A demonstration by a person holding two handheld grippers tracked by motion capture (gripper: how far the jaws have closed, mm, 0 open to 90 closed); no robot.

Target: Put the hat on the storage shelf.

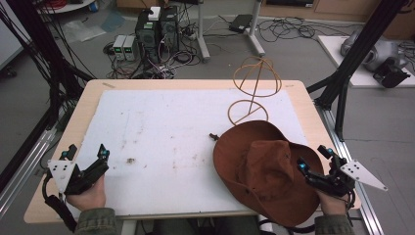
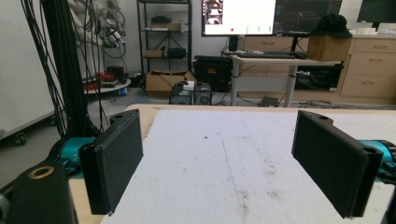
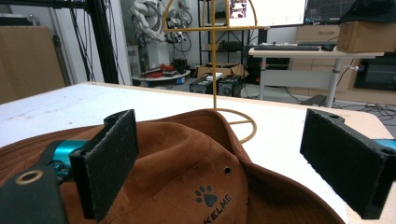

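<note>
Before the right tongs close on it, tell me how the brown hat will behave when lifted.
The hat is probably floppy: its crown is dented and its brim lies wavy on the table, so it should sag from one pinch. It looks like soft cloth, likely light and not slippery. It seems unlikely to roll, though the brim may drag as it rises.

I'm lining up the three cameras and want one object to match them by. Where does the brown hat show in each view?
High view: the brown hat lies at the lower right of the white mat, beside the right gripper.
Left gripper view: not in it.
Right gripper view: the hat spreads across the bottom, under the open jaws.
Shared landmark: the yellow wire stand behind the hat, also seen in the right gripper view.
</note>
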